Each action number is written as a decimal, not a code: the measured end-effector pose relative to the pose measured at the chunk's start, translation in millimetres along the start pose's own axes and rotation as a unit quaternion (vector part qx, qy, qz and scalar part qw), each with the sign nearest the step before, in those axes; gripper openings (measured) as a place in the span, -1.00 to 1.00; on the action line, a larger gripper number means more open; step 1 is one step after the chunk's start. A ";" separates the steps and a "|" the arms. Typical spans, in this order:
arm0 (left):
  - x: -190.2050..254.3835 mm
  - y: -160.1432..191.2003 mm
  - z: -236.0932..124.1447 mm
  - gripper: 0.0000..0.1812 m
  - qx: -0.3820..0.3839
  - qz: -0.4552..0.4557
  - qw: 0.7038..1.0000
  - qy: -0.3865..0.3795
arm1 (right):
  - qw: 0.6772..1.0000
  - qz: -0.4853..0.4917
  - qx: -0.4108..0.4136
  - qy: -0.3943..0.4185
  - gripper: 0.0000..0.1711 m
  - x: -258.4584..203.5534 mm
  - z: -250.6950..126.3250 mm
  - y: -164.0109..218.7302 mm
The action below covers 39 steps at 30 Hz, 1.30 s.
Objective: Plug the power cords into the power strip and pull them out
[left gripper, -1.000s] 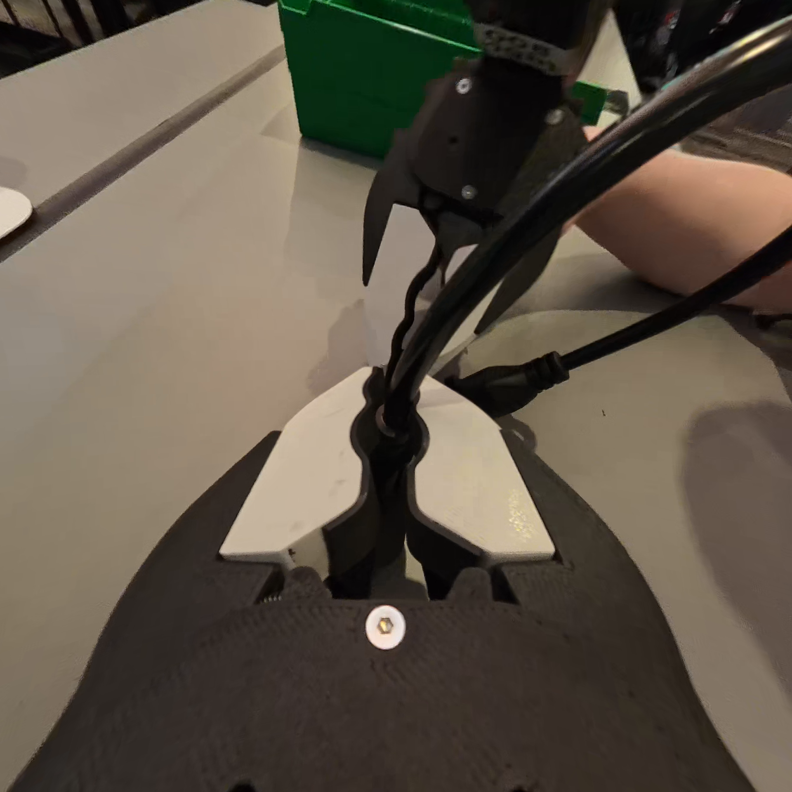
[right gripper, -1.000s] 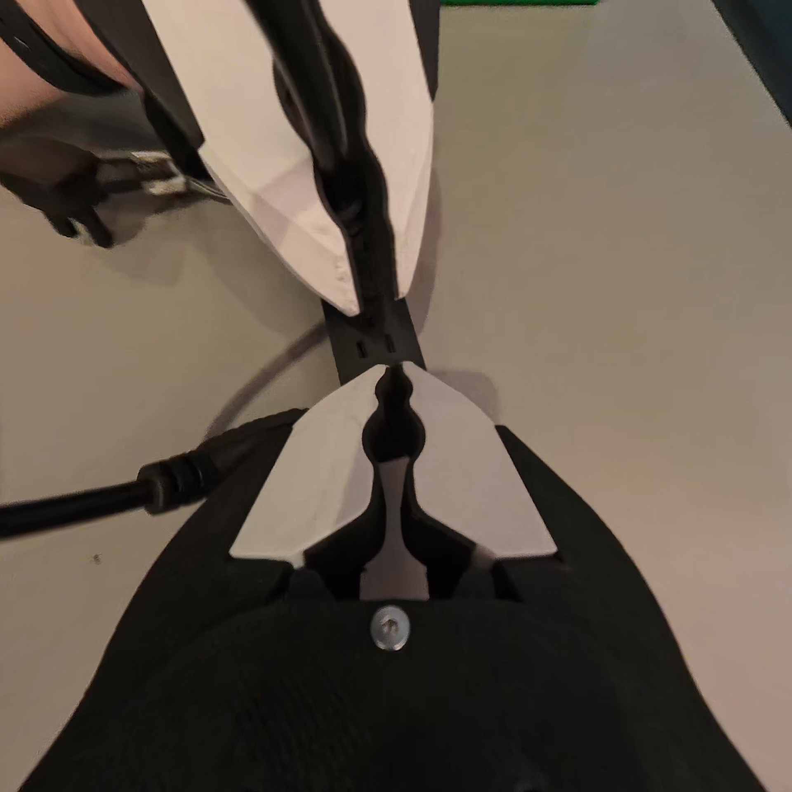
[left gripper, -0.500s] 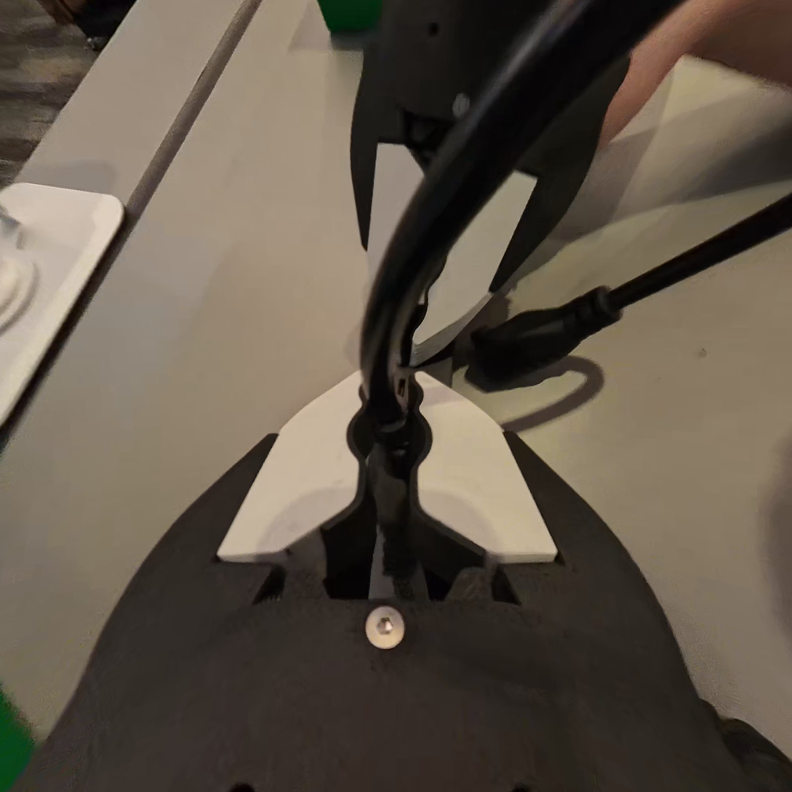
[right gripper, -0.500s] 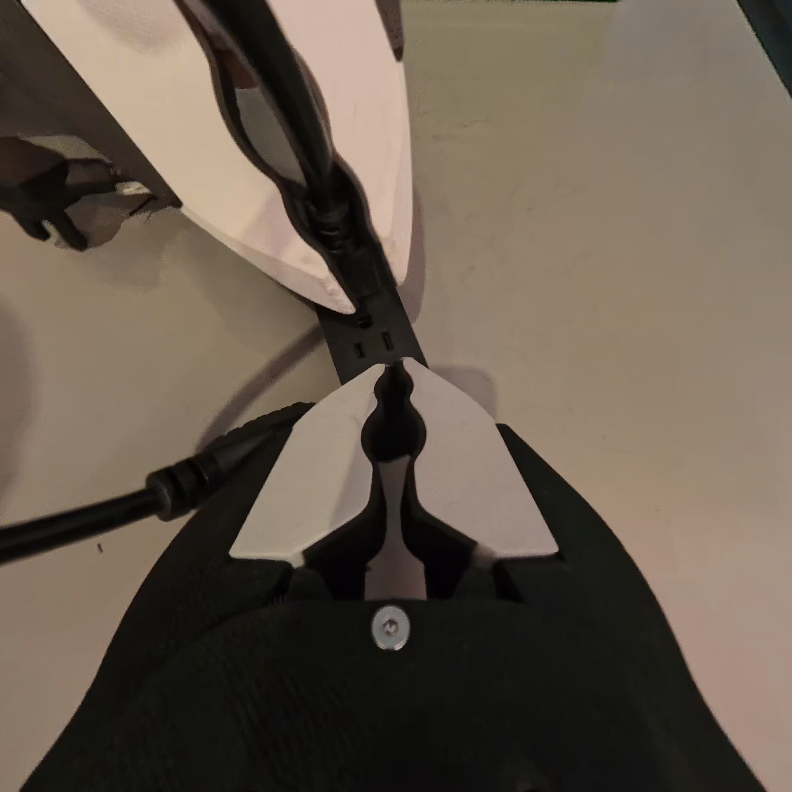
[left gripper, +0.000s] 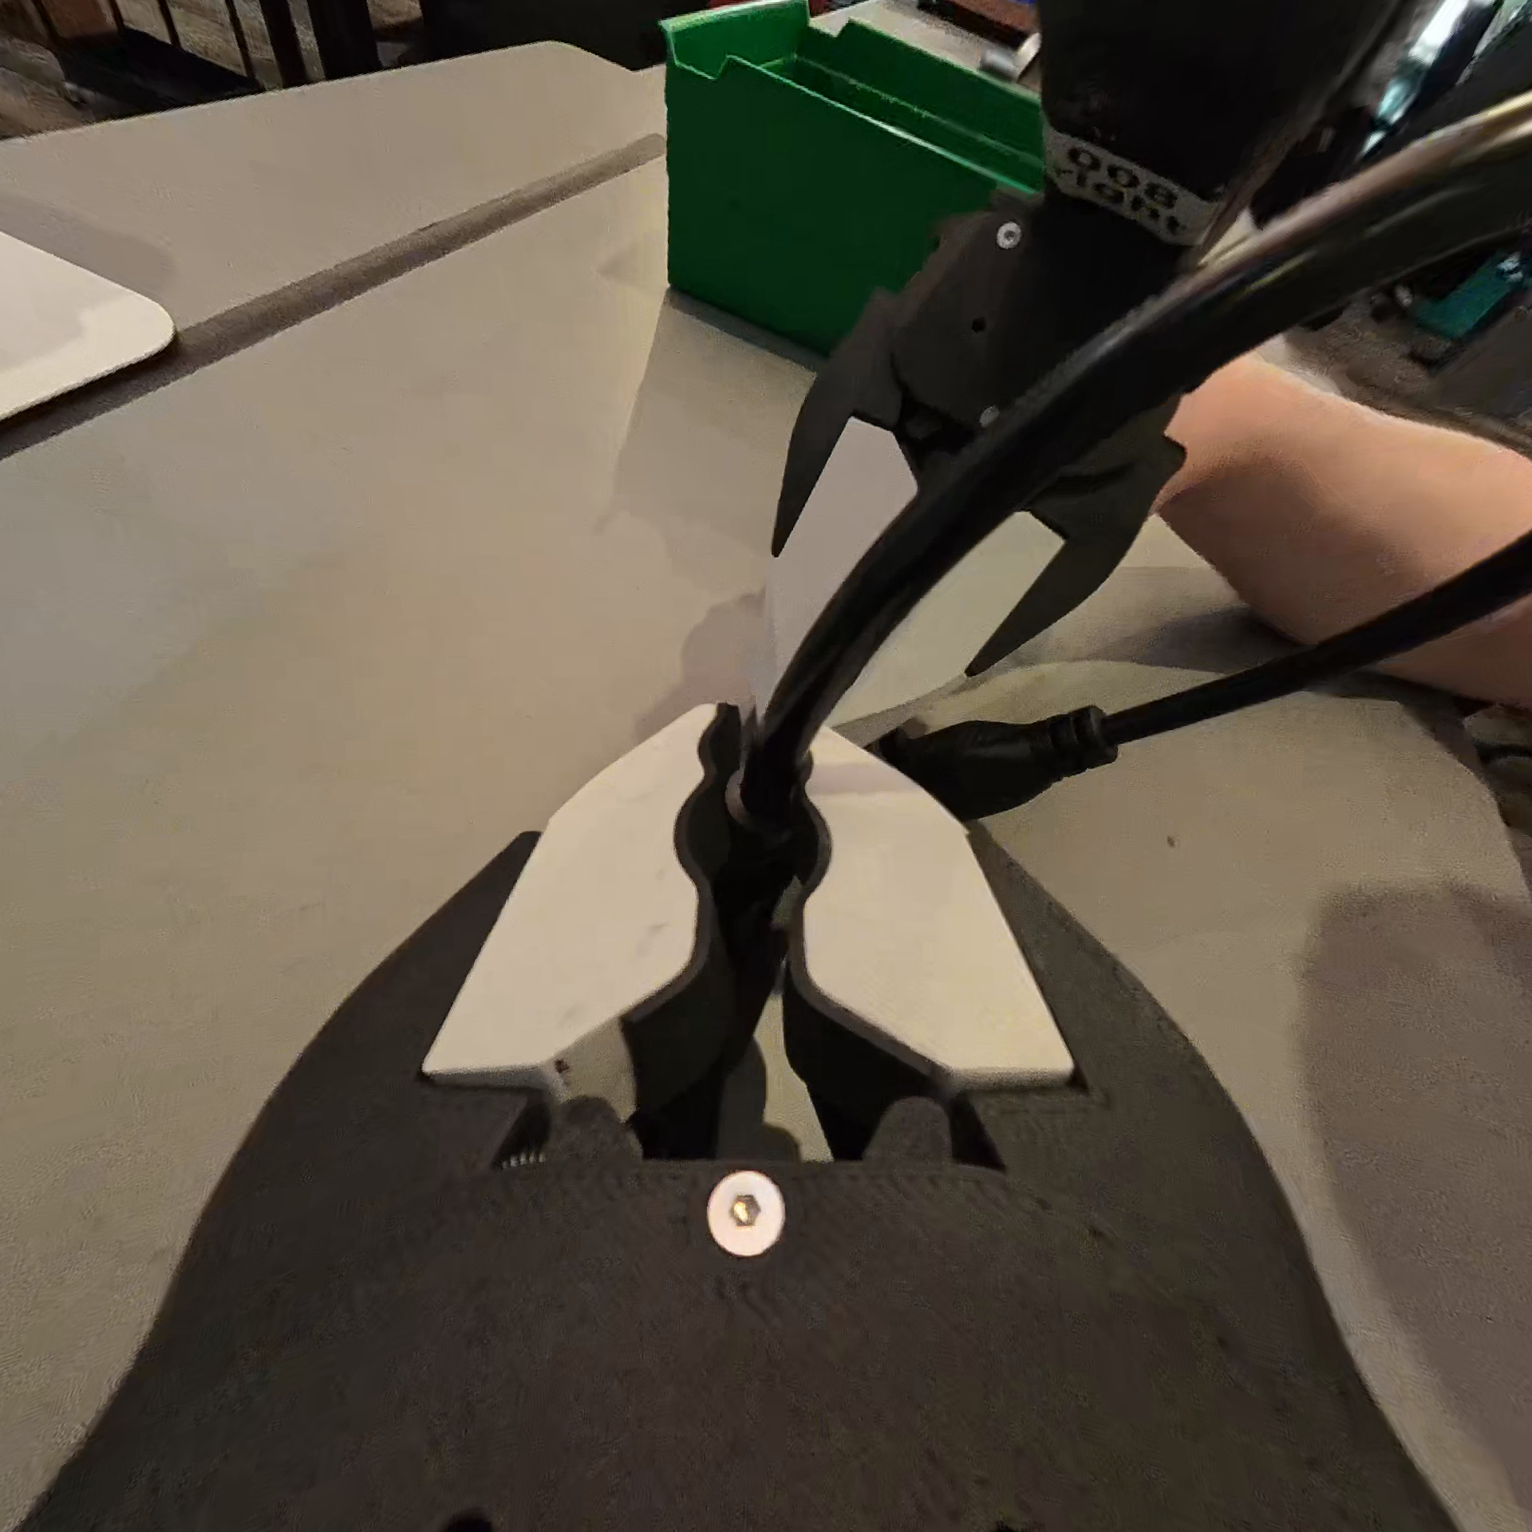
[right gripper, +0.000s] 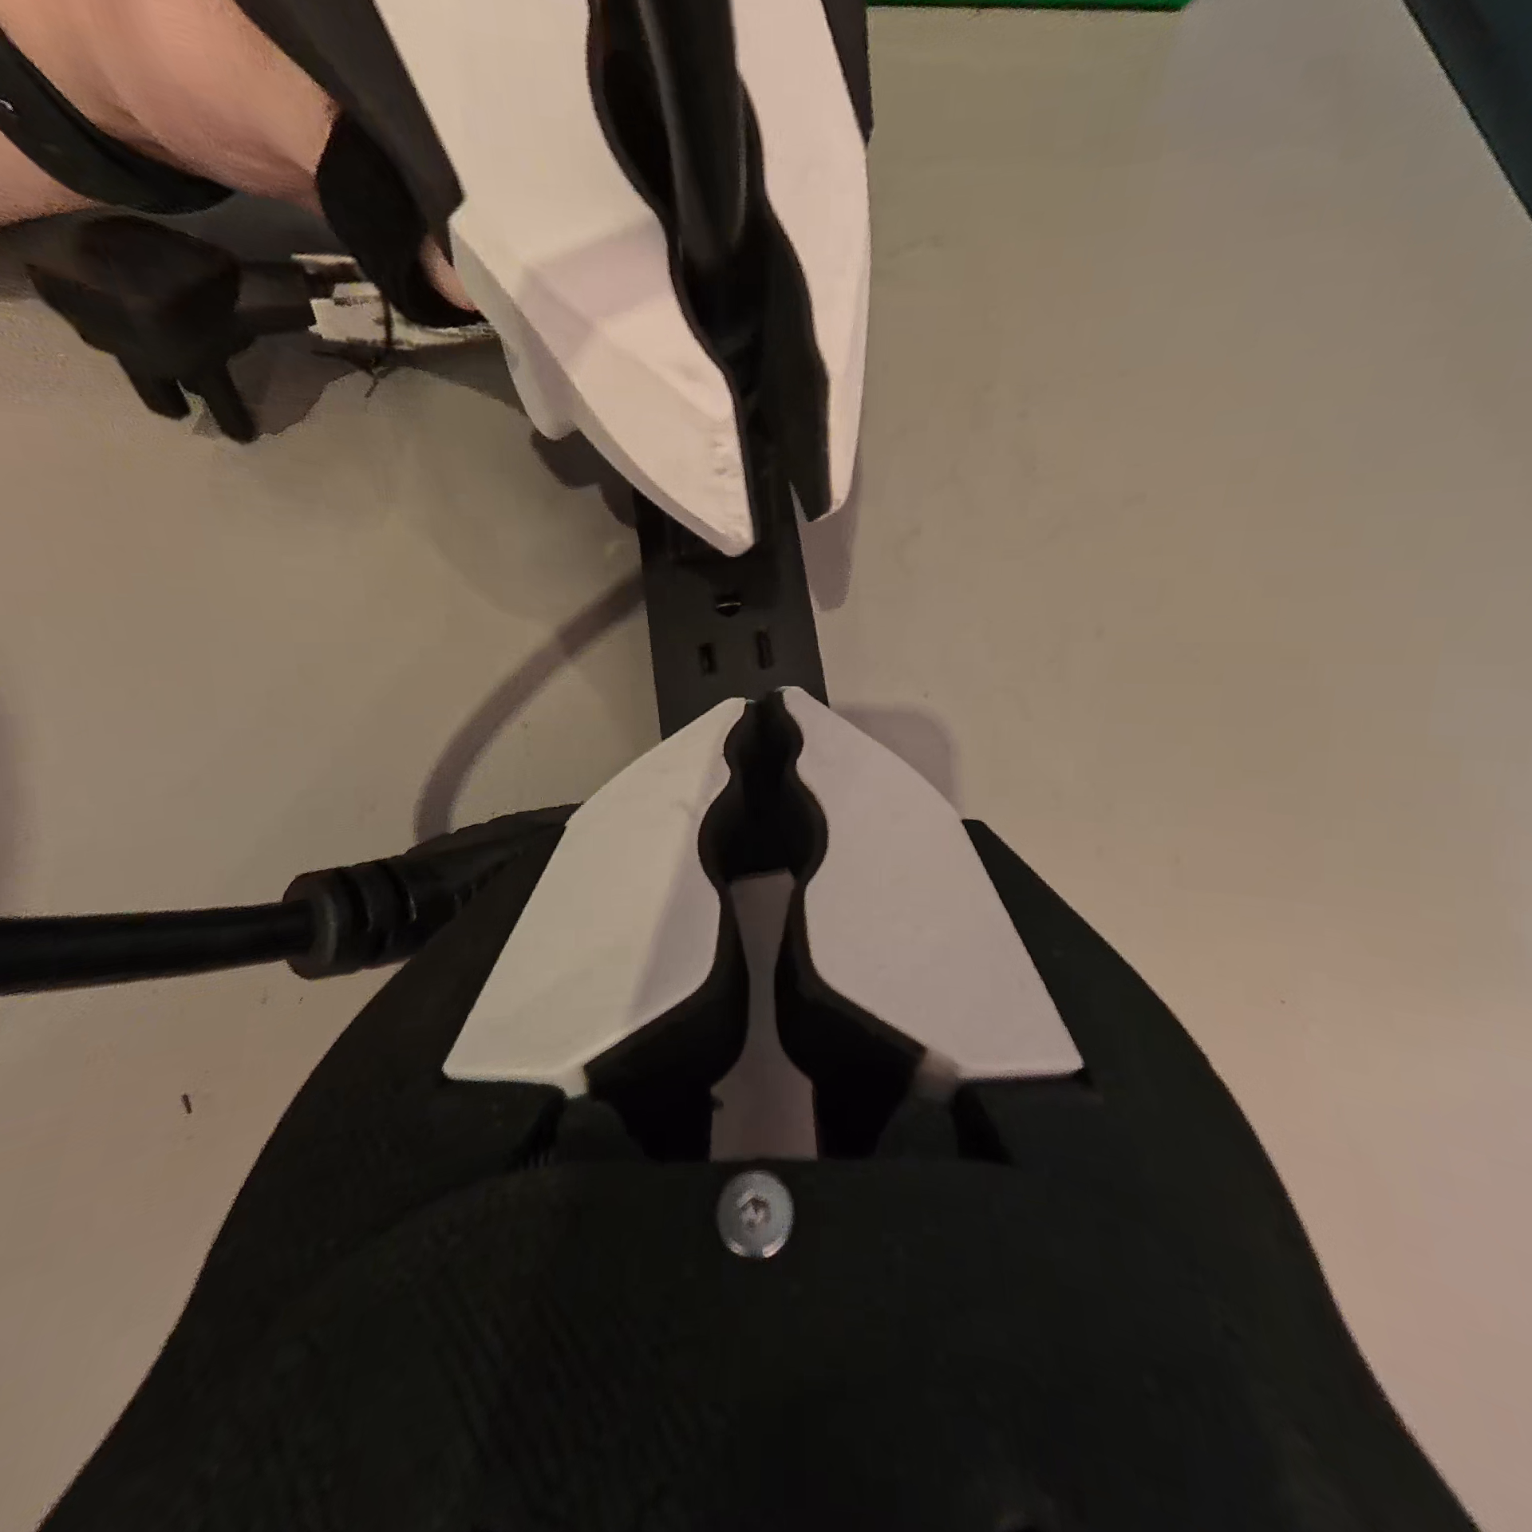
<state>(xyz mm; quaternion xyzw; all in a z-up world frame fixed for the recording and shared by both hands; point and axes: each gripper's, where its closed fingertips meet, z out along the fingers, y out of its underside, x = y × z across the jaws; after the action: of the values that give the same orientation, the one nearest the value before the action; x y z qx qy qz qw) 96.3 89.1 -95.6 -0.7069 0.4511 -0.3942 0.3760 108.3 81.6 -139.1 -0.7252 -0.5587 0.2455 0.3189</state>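
Observation:
My left gripper (left gripper: 763, 729) is shut on the black plug (left gripper: 758, 837) of a power cord (left gripper: 953, 514) that arcs up to the right. In the right wrist view the left gripper (right gripper: 771, 530) holds this plug (right gripper: 713, 191) down at the black power strip (right gripper: 738, 630). The fingers hide the prongs. One bare outlet shows just below it. My right gripper (right gripper: 767, 705) is shut and empty, tips over the strip's near part. It also shows in the left wrist view (left gripper: 879, 613). A second plug (right gripper: 398, 912) lies on the table beside it, also seen in the left wrist view (left gripper: 995, 763).
A green bin (left gripper: 812, 191) stands at the back of the grey table (left gripper: 332, 580). A white pad (left gripper: 66, 332) lies at the far left. A person's arm (left gripper: 1326, 539) rests at the right. A hand (right gripper: 166, 124) and another black plug (right gripper: 149, 332) are at the left. My right fingertips sit around 5 cm from my left ones.
My left gripper tipped down toward the strip, then back up, still shut on the plug. Its tips now sit slightly farther along the strip, baring more of an outlet. The right gripper stayed put.

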 end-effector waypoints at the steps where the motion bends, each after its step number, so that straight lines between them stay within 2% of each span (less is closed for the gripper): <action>1: -0.6 1.0 -0.2 -0.90 -0.010 0.030 0.999 -0.023 | 1.000 0.002 0.002 0.000 -0.89 0.1 0.3 -0.1; 4: 1.9 5.1 -1.8 -0.91 -0.063 0.105 0.989 -0.077 | 1.000 -0.005 -0.001 0.006 -0.89 0.1 1.8 -1.6; 9: 10.3 -8.6 6.4 -0.93 -0.023 0.060 0.996 -0.056 | 1.000 -0.006 0.001 0.011 -0.88 0.2 -1.7 -2.7; 15: 3.9 -13.7 10.6 -0.93 -0.042 0.073 0.994 -0.076 | 1.000 -0.005 0.002 0.029 -0.88 3.3 -2.6 -4.1; 17: 6.5 -14.4 11.3 -0.92 -0.040 0.083 0.993 -0.074 | 1.000 0.009 0.018 0.005 -0.88 2.4 -3.3 -4.5; 19: 4.2 -15.7 10.5 -0.92 -0.020 0.052 0.997 -0.059 | 0.998 0.038 0.049 -0.030 -0.89 2.7 -2.8 -6.8; 22: 2.5 -8.9 6.9 -0.92 -0.015 0.042 0.998 -0.040 | 0.993 0.036 0.086 -0.066 -0.92 -1.6 -2.5 -10.8; 24: -1.2 -8.4 4.8 -0.92 -0.011 0.036 0.998 -0.041 | 0.985 0.035 0.145 -0.089 -0.94 -8.8 -6.4 -31.0; 25: 0.5 -10.6 4.4 -0.92 -0.001 0.026 0.999 -0.029 | 0.987 0.020 0.136 -0.077 -0.95 -7.6 -4.6 -32.5; 27: 4.5 -9.8 7.1 -0.92 -0.005 0.025 0.999 -0.019 | 0.997 -0.014 0.056 -0.051 -0.92 -1.6 5.1 -18.0; 32: 6.2 -14.1 9.5 -0.93 0.008 0.007 1.000 -0.022 | 0.997 0.035 0.031 -0.054 -0.93 -1.3 6.3 -17.4; 35: 5.4 -13.3 8.5 -0.93 0.015 -0.004 0.999 -0.028 | 0.998 0.030 0.020 -0.043 -0.91 -1.9 7.2 -15.4; 39: 6.2 -12.8 9.6 -0.94 -0.003 0.028 0.999 -0.037 | 0.999 0.038 0.016 -0.034 -0.90 -2.0 7.3 -14.4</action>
<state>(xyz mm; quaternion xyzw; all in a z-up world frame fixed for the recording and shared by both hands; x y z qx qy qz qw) 111.0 89.0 -86.8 -0.7094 0.4579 -0.3555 0.4009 93.2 83.5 -133.4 -0.7318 -0.5373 0.2911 0.3018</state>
